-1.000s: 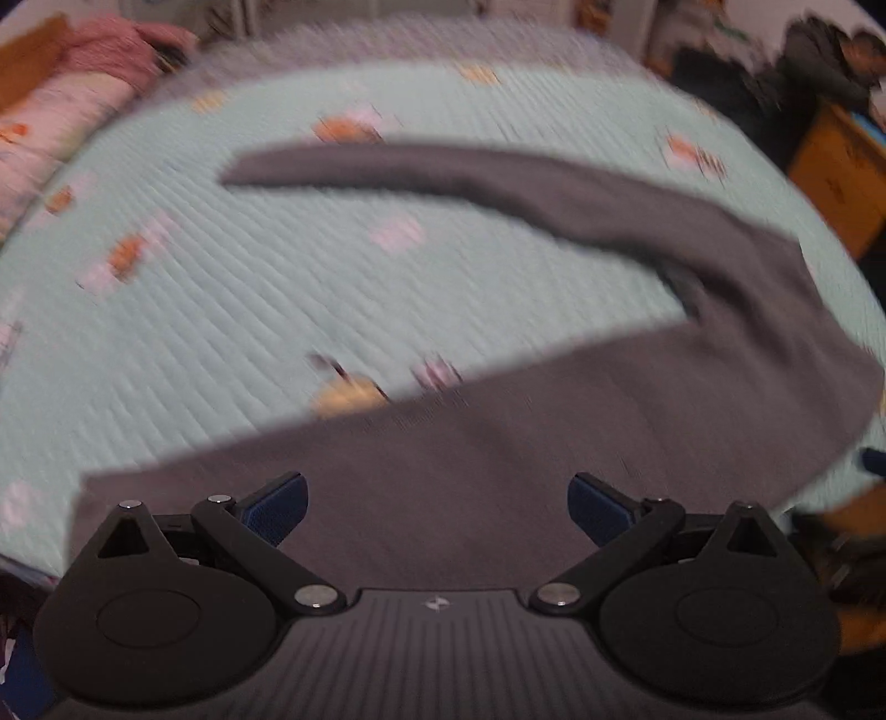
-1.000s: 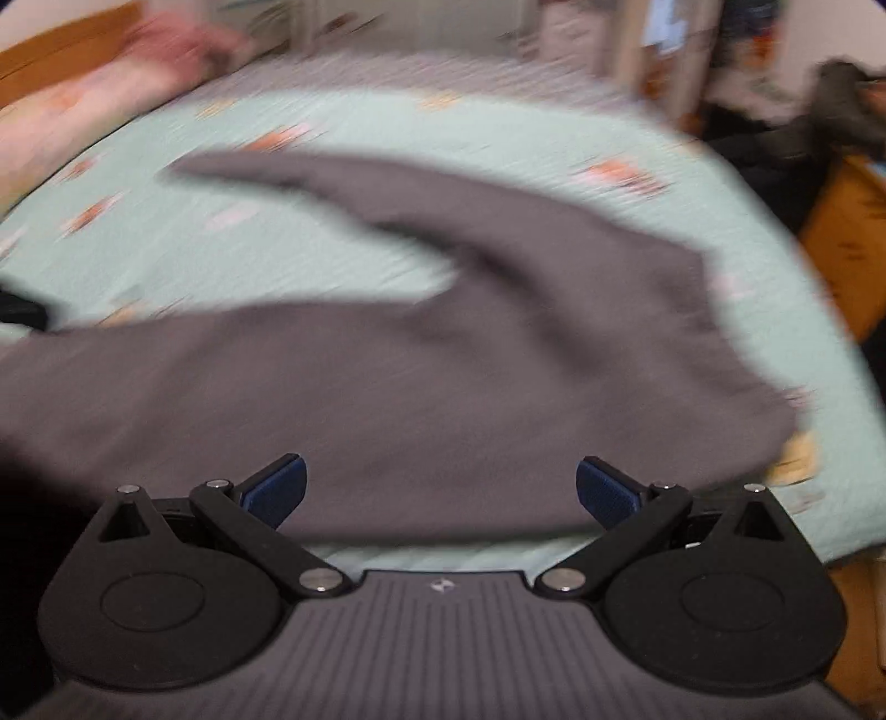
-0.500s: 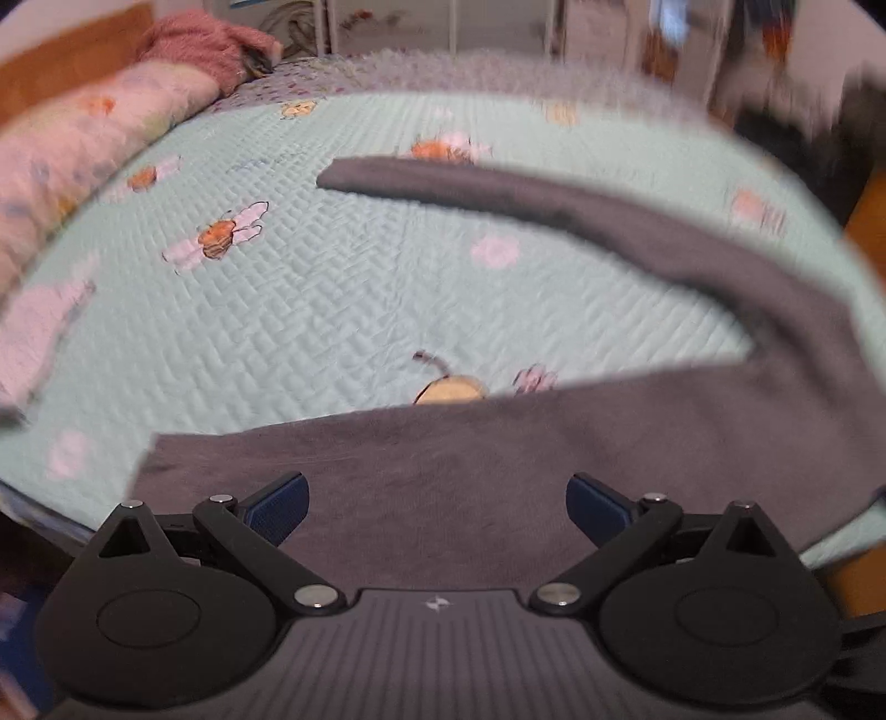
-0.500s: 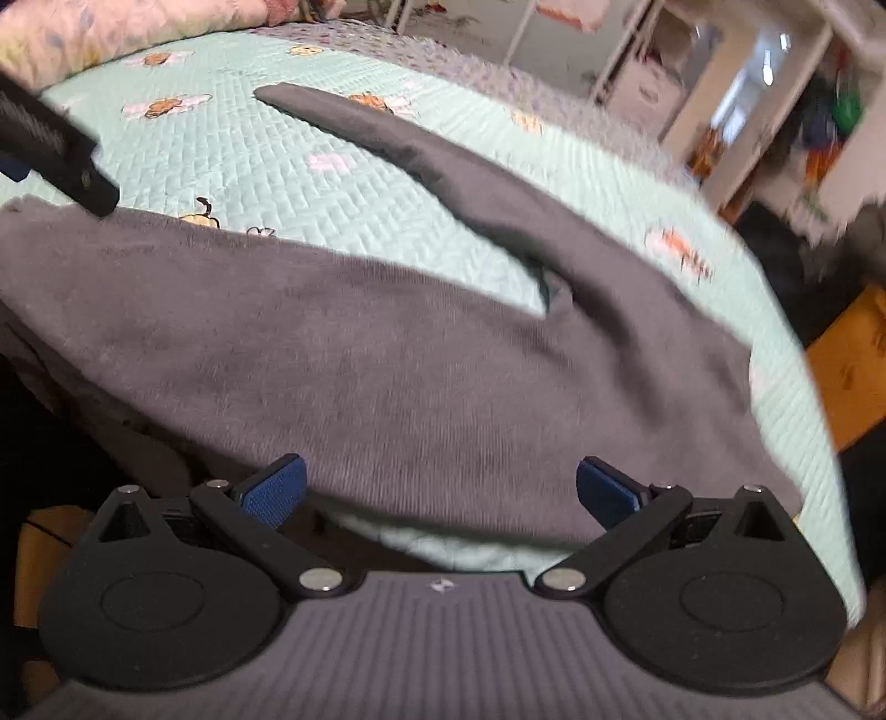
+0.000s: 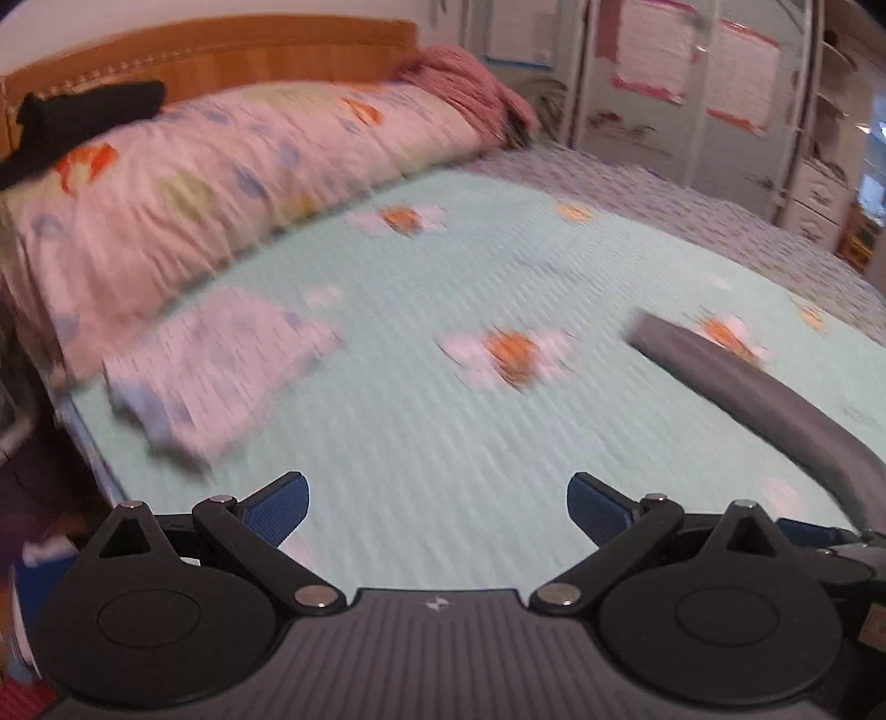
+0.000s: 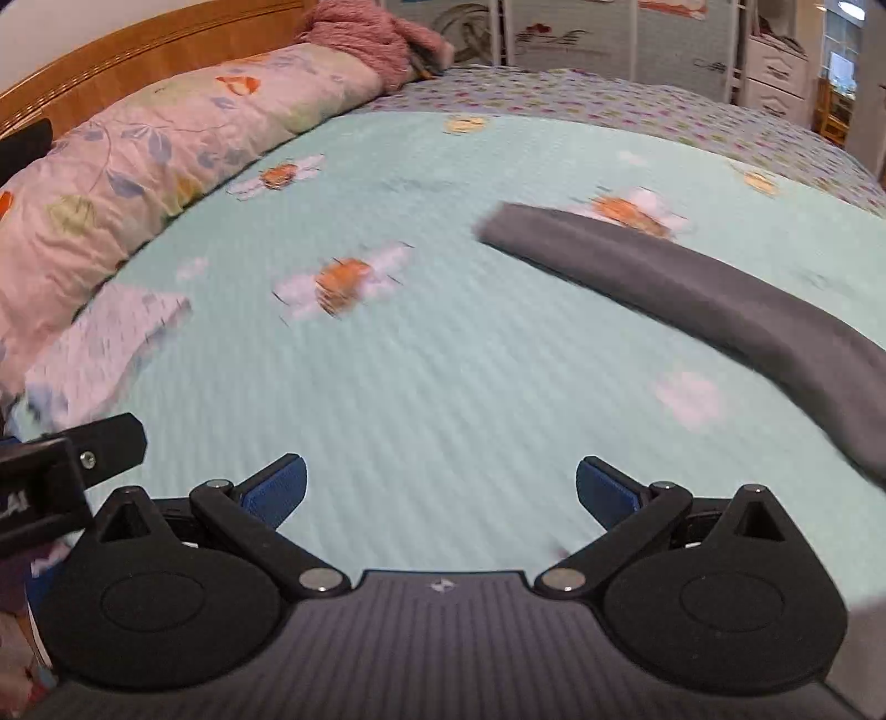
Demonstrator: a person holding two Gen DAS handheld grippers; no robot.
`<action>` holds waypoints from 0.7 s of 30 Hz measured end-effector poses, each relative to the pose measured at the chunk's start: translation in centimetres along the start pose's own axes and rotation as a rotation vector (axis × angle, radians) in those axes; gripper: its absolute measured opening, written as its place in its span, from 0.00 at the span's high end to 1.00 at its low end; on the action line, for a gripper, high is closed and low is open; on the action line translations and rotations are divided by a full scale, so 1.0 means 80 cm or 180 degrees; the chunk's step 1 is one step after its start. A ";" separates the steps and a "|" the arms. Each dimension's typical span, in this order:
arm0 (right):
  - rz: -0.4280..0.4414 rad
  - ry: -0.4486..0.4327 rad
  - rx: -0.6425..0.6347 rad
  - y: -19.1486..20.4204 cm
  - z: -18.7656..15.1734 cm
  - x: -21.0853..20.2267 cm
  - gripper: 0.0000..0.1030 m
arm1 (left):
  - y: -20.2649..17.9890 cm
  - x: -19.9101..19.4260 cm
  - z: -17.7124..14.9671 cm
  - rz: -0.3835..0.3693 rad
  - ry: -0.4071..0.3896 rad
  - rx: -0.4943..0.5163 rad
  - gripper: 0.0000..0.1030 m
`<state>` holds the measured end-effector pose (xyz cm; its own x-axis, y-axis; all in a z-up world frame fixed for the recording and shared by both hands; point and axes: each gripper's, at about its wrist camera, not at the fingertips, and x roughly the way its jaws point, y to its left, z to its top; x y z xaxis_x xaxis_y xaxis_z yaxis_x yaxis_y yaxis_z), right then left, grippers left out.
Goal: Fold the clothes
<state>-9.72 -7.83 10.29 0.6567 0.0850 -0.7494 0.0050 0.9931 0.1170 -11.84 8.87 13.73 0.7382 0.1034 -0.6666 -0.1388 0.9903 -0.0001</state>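
left gripper (image 5: 437,504): jaws spread wide, blue pads far apart, nothing between them; only bare quilt shows in the gap. it touches no cloth.
right gripper (image 6: 440,490): jaws spread wide as well, empty; bare quilt shows between the pads. no contact with cloth visible.
left gripper in right view: a black block with a screw (image 6: 61,471) at the left edge, just beside the right gripper's left finger.
right gripper in left view: a blue-and-black part (image 5: 819,540) low at the right edge, close to the left gripper's right finger.
garment (image 6: 720,299): dark grey, task item; one long sleeve lies flat on the quilt, running from its cuff near mid-bed out to the right edge of the frame. the body of it is out of view. in the left view the sleeve (image 5: 764,393) crosses the right side and curves down behind the gripper's right arm; whether it touches the gripper cannot be told.
quilt (image 6: 443,360): pale green, stitched, printed with bees and small flowers; covers the bed top.
folded cloth (image 5: 216,365): pale lilac, blurred, near the left edge of the bed, well apart from the sleeve.
duvet (image 5: 210,183): pink, floral, bunched along the headboard side.
pink knit (image 5: 465,83): heaped at the far end of the duvet.
headboard (image 5: 221,50): wood, behind the duvet; a black item (image 5: 83,113) rests on top of the duvet against it.
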 end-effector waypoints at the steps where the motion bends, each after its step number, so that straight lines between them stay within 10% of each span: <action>1: 0.0002 0.0030 0.0032 0.011 0.013 0.017 0.00 | 0.012 0.019 0.012 0.0103 -0.0033 0.0003 0.00; 11: -0.0440 -0.0011 -0.0052 0.077 0.032 0.192 0.00 | 0.048 0.207 0.029 0.0132 -0.0005 0.0248 0.02; 21: -0.0597 -0.0545 -0.0086 0.094 0.024 0.212 0.00 | 0.053 0.265 0.014 -0.0102 -0.0136 0.0011 0.00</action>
<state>2.87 0.89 -0.28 0.7642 -0.1136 -0.6349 0.1202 0.9922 -0.0328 3.96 15.38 0.42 0.7697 0.0755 -0.6339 -0.1124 0.9935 -0.0182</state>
